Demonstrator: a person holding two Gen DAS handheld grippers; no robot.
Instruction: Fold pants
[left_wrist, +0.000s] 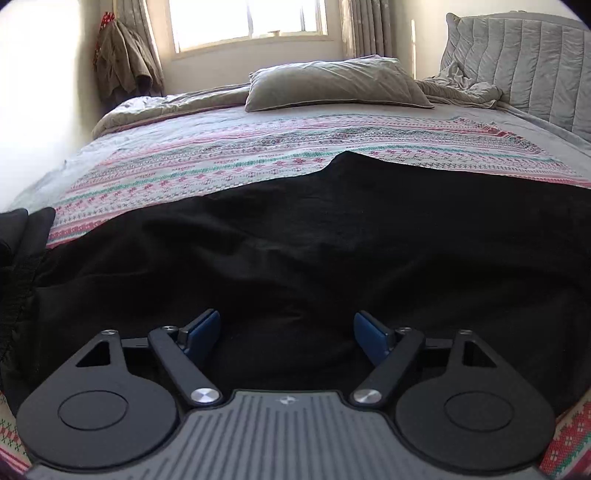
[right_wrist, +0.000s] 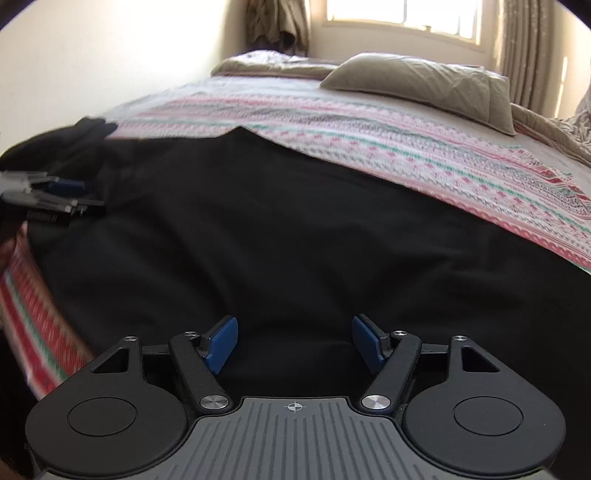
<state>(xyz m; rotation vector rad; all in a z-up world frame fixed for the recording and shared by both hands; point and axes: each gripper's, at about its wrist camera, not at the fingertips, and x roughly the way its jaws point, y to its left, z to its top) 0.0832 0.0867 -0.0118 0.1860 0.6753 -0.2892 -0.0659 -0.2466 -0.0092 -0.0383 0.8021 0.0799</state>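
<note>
Black pants (left_wrist: 295, 240) lie spread flat across the near part of the bed, on a pink, green and white patterned bedspread (left_wrist: 221, 158). My left gripper (left_wrist: 287, 321) hovers low over the cloth, open, with nothing between its blue pads (left_wrist: 201, 336). In the right wrist view the pants (right_wrist: 258, 221) fill the middle of the picture. My right gripper (right_wrist: 294, 325) is open above them, its pads (right_wrist: 221, 343) clear of the fabric. The left gripper (right_wrist: 55, 192) shows blurred at the left edge, at the pants' left end. A bunched black piece (right_wrist: 85, 129) lies just beyond it.
A grey pillow (left_wrist: 332, 85) and a rumpled grey quilt (left_wrist: 461, 86) lie at the far side of the bed. A padded headboard (left_wrist: 524, 55) stands at the right. A window (left_wrist: 247, 22) with curtains is behind, and a jacket (left_wrist: 125, 62) hangs in the corner.
</note>
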